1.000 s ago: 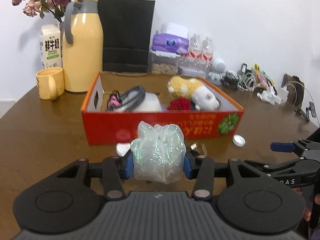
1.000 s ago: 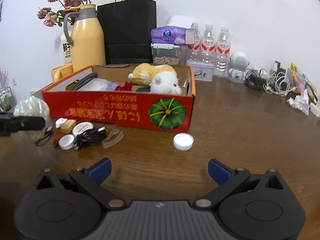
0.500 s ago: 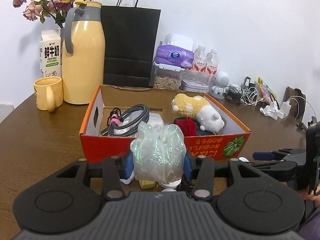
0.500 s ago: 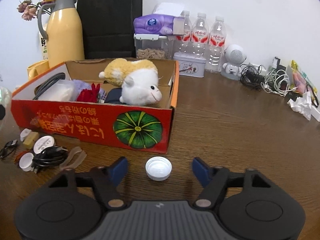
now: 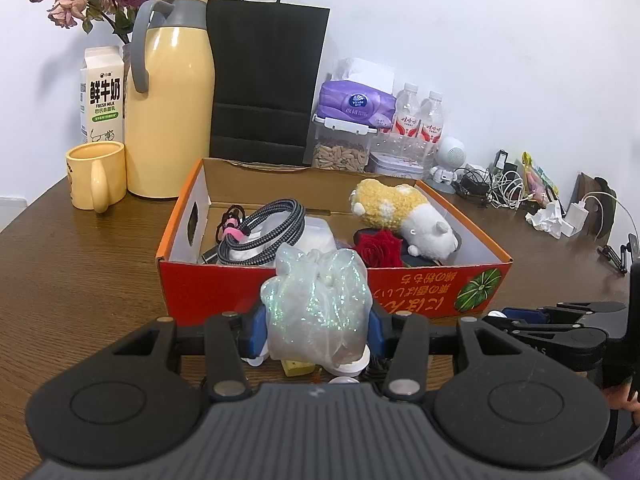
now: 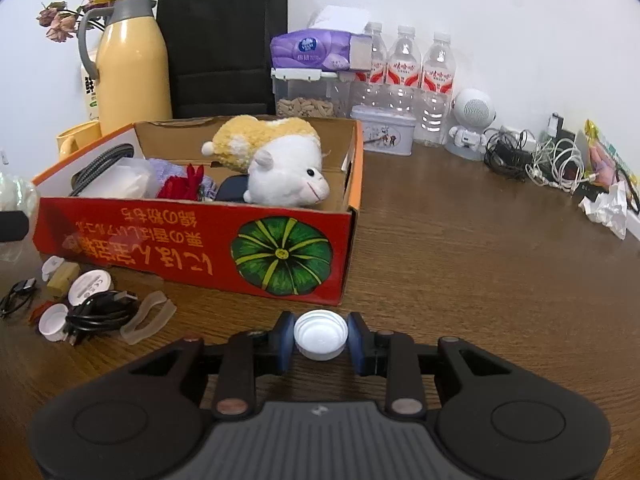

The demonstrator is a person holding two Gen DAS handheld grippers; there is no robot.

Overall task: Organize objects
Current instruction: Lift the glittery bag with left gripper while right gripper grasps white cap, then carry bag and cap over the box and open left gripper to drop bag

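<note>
a: what's the left gripper (image 5: 316, 328) doing?
b: its pads are clamped on an iridescent plastic bag (image 5: 316, 304), held above the table (image 5: 80, 280) just in front of the red box (image 5: 420, 288). the bag's long axis is upright, knot pointing up.
a: and the right gripper (image 6: 320, 340)?
b: clamped on a white bottle cap (image 6: 320, 334) near the box's pumpkin corner, open side facing up. whether the cap touches the table, can't tell.
</note>
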